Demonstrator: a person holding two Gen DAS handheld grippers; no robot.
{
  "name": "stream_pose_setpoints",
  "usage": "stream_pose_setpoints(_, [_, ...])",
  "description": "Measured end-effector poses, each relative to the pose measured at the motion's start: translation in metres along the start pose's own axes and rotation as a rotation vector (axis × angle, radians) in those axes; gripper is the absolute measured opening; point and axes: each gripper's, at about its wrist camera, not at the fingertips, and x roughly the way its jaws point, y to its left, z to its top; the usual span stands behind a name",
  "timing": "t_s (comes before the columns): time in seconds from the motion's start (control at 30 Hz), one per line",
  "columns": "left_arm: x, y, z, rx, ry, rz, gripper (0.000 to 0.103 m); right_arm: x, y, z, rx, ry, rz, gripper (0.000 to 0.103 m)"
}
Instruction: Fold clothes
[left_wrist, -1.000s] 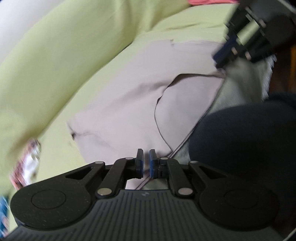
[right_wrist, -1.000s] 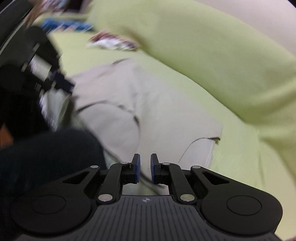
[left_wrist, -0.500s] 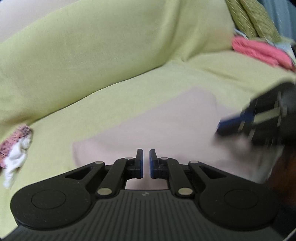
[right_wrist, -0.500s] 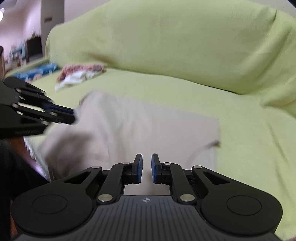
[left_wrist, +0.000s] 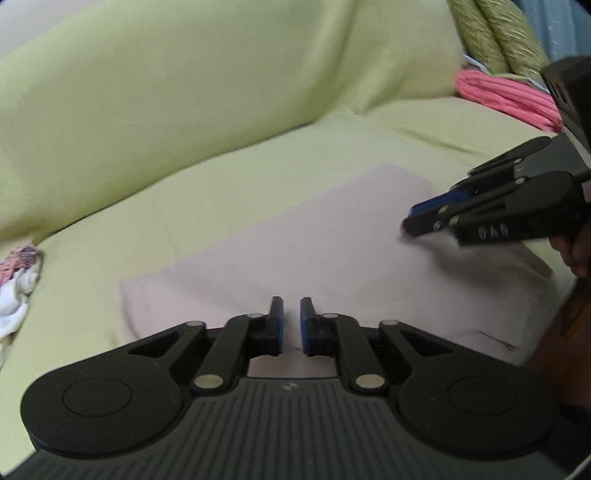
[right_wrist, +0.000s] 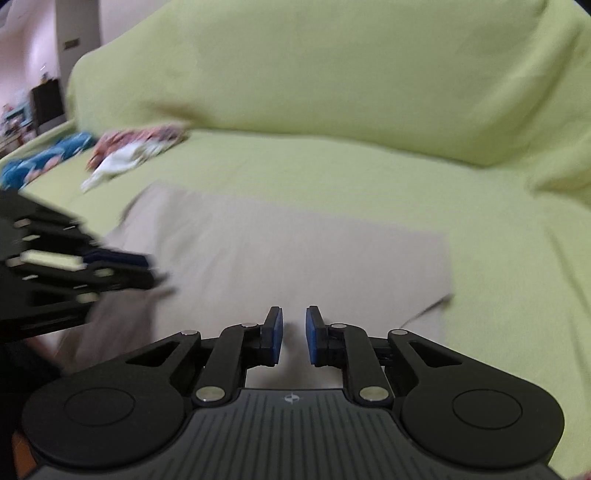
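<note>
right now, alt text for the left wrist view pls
A beige garment lies folded flat on a green sofa. The left gripper, slightly open and empty, has just been opening over its near edge; the right gripper reaches in from the right. A pink cloth lies behind.

Matt beige cloth garment (left_wrist: 332, 254) on a soft green fabric sofa cover (left_wrist: 184, 110) (hand-held gripper (left_wrist: 291, 325): matt black plastic).
</note>
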Motion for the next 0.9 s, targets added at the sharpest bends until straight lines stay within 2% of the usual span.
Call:
stream_pose_setpoints(0.07, [0.010,0.013,-0.002,-0.032,0.015,0.047,0.013,0.010,-0.014,0.006,0.039,-0.018,-0.036,0.022])
stream_pose_setpoints(0.17, [0.035,0.037,-0.013,-0.147,0.115,0.045,0.015,0.027,-0.035,0.005,0.106,0.010,-0.062,0.024])
stream_pose_setpoints(0.23, [0.034,0.046,-0.017,-0.196,0.095,0.021,0.015,0.035,-0.047,0.003,0.150,0.017,-0.056,0.025])
stream_pose_setpoints(0.3, [0.030,0.046,-0.012,-0.197,0.119,0.041,0.015,0.030,-0.048,0.005,0.174,0.022,-0.055,0.026])
stream_pose_setpoints(0.33, [0.027,0.045,-0.008,-0.203,0.134,0.050,0.015,0.024,-0.047,0.005,0.180,0.025,-0.061,0.030])
stream_pose_setpoints(0.43, [0.018,0.040,0.004,-0.233,0.182,0.084,0.016,0.007,-0.037,0.006,0.210,0.004,-0.063,0.039])
stream_pose_setpoints(0.57, [-0.006,0.038,0.004,-0.298,0.249,0.120,0.022,-0.021,-0.017,0.000,0.253,-0.015,-0.064,0.049])
stream_pose_setpoints(0.67, [-0.021,0.035,0.002,-0.342,0.284,0.131,0.024,-0.040,-0.002,-0.010,0.288,-0.010,-0.071,0.053])
stream_pose_setpoints(0.8, [-0.046,0.030,-0.002,-0.357,0.297,0.155,0.024,-0.063,0.013,-0.020,0.324,-0.010,-0.069,0.055])
stream_pose_setpoints(0.9, [-0.058,0.030,-0.003,-0.359,0.276,0.156,0.029,-0.074,0.022,-0.017,0.319,-0.020,-0.072,0.058])
